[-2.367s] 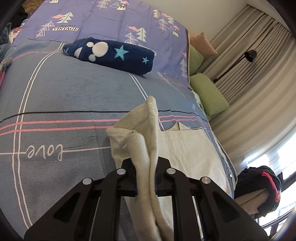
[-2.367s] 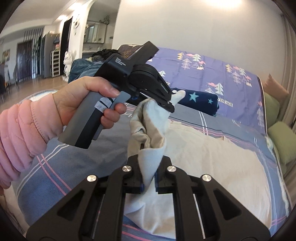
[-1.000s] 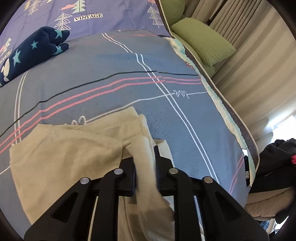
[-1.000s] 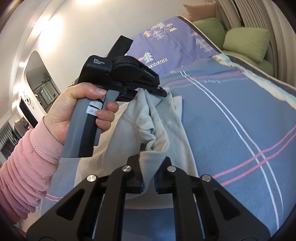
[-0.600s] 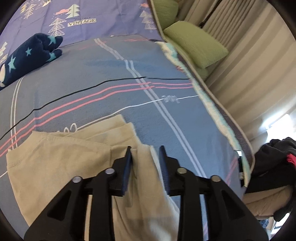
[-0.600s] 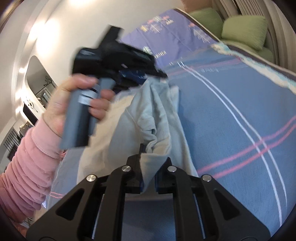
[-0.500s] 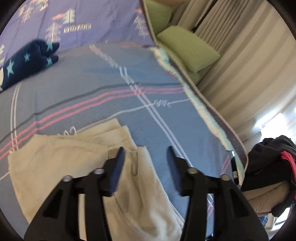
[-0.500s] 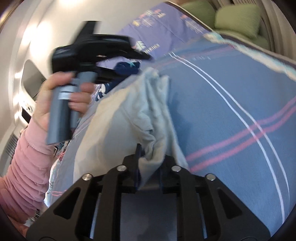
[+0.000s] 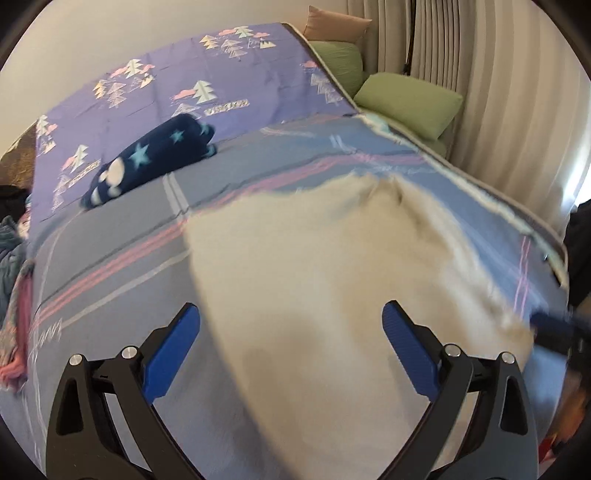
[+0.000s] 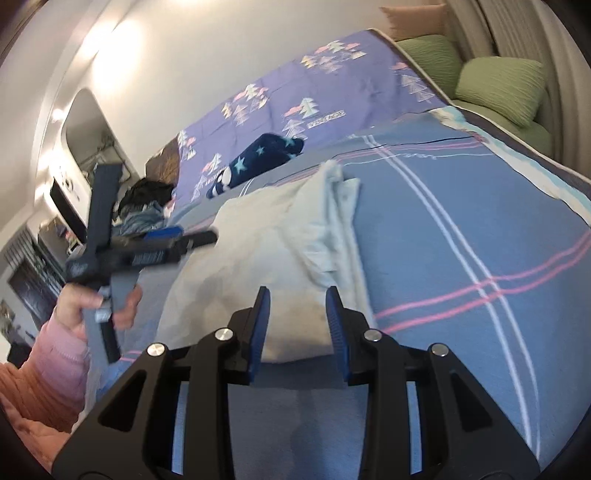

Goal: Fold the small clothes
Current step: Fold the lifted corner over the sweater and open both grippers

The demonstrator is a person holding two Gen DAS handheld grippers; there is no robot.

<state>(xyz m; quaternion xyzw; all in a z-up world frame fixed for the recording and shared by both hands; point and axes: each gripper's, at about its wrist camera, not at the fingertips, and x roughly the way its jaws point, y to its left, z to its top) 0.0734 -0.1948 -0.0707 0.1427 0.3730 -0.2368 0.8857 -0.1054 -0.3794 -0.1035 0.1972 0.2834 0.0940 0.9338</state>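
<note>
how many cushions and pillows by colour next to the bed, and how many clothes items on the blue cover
Green cushions: 2, one near and one farther
Peach cushion: 1
Cream garment: 1
Navy star-print bundle: 1
Total: 5

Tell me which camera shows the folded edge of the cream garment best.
The right wrist view. There the cream garment lies sharp on the bedspread, its layered fold running along its right side, beyond the opening right gripper. The left wrist view shows the garment large but motion-blurred, so its layers cannot be told apart.
</note>
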